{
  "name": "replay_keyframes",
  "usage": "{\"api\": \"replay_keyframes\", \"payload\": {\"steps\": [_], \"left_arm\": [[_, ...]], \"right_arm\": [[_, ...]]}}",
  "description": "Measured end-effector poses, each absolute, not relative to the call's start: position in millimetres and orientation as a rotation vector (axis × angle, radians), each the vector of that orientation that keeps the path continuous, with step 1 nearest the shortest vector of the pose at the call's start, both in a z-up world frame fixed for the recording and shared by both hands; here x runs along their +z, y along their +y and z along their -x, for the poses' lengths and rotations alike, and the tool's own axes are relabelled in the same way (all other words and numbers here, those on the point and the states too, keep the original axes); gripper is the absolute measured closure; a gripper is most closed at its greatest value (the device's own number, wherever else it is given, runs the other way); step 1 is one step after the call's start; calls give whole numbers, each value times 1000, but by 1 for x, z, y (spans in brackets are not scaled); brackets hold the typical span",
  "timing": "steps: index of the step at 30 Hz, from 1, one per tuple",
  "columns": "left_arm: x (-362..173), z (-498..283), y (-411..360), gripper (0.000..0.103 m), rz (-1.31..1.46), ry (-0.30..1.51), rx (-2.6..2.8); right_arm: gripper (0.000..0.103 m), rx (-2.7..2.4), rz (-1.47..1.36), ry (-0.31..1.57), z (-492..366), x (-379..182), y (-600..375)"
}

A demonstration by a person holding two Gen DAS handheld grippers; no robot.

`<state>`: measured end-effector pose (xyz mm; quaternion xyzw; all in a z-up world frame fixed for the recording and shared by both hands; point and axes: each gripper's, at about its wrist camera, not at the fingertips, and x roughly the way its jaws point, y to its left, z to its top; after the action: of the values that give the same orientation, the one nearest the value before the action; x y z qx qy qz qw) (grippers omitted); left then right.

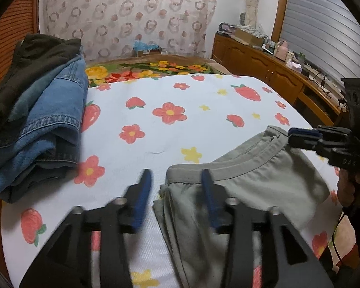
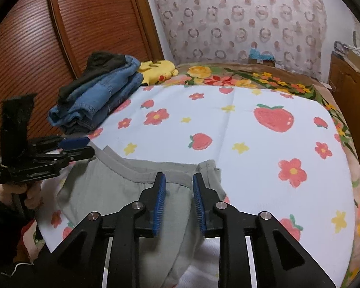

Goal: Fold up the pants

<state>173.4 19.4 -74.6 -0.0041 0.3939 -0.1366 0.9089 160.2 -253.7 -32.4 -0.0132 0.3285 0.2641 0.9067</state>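
Note:
Grey pants [image 1: 252, 187] lie folded on the strawberry-and-flower sheet [image 1: 170, 132], waistband toward the far side. In the left wrist view my left gripper [image 1: 176, 177] stands open over the pants' left waistband corner, one blue pad above the sheet and the other above the grey band. My right gripper [image 1: 291, 137] hovers at the band's far right end. In the right wrist view the right gripper [image 2: 178, 180] is open over the waistband of the pants [image 2: 112, 192], with grey cloth showing in the gap. The left gripper [image 2: 91, 147], held by a hand, sits at the band's left end.
A stack of folded jeans and dark garments [image 1: 40, 120] [image 2: 96, 100] rests at the sheet's left edge, with a yellow soft item [image 2: 158, 69] behind it. A floral blanket [image 1: 156, 68] lies beyond the sheet. A wooden sideboard [image 1: 264, 64] with clutter runs along the right.

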Motion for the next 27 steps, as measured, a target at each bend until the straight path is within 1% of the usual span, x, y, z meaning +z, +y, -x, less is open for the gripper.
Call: {"api": "replay_keyframes", "payload": {"steps": [7,8,9,10,11,14,16,22,24,27], "left_arm": [[-84,-170,18,55,0,840,-284],[-87,-171,19,55,1,846,-280],[-88,-171,19,55,5,850,-277],[-89,-171,20,55,8,853,-275],[-91,-171,21,55,12,857,-272],[-93,-171,21,55,13,864,-271],[-94,-171,21,55,13,866,-274],[-100,-173,19,55,5,886,-272],[-100,-174,19,55,7,887,-273],[-101,-174,19,54,3,885,-273]], "right_arm": [[76,550,56,720,-170,-40,-245],[82,553,57,720,-170,-40,-245],[91,562,56,716,-170,-39,-245],[91,570,58,712,-170,-38,-245],[95,567,59,695,-168,-36,-245],[98,554,52,647,-163,-31,-247],[98,523,53,634,-162,-31,-249],[97,524,13,678,-167,-39,-251],[88,515,14,682,-165,-38,-251],[82,503,36,686,-161,-36,-250]]}}
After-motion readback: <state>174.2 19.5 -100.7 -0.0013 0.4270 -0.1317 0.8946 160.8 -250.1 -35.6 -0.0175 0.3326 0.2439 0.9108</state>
